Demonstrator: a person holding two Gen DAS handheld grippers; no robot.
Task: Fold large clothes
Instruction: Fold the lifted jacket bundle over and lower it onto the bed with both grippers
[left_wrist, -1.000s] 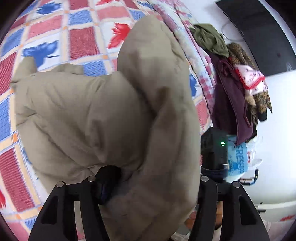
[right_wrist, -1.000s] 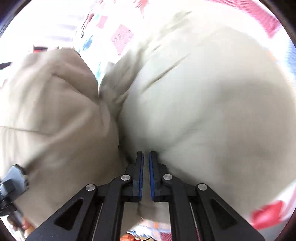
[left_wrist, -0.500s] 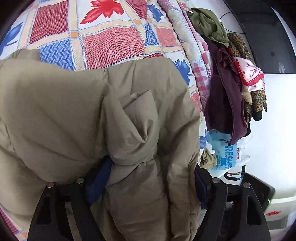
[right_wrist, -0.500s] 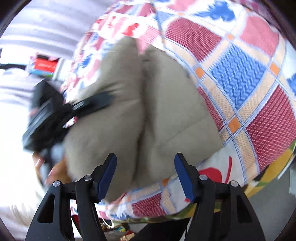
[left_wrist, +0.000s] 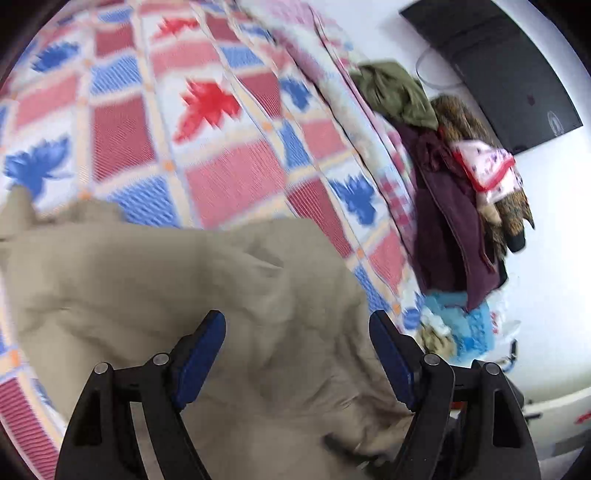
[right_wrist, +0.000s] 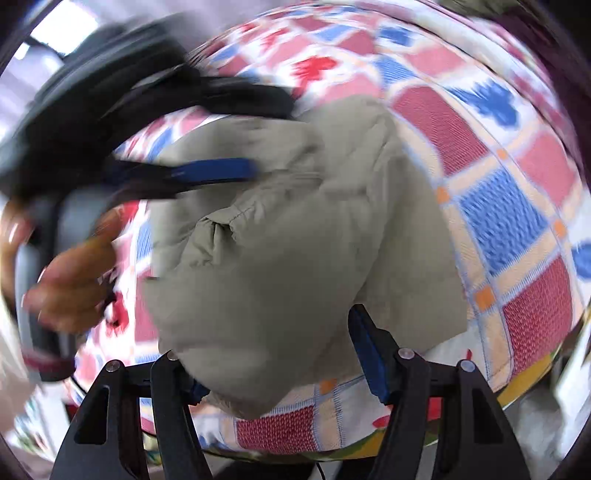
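A puffy beige jacket (left_wrist: 177, 280) lies bunched on a patchwork bedspread (left_wrist: 221, 177) of red, blue and white squares. My left gripper (left_wrist: 297, 325) is open just above the jacket, holding nothing. In the right wrist view the jacket (right_wrist: 295, 258) lies folded near the bed's front edge. My right gripper (right_wrist: 273, 354) is open, its jaws on either side of the jacket's near end, not clamped. The left gripper (right_wrist: 207, 173) shows there, blurred, above the jacket's far side.
A pile of clothes (left_wrist: 454, 192), olive, maroon and patterned, hangs at the bed's right side. A dark screen (left_wrist: 498, 70) is on the white wall behind. A blue bag (left_wrist: 461, 325) sits below the pile. The bedspread (right_wrist: 517, 221) stretches right of the jacket.
Both grippers let go of the jacket and opened. The jacket dropped onto the bedspread in a folded heap. Both grippers have pulled back a little.
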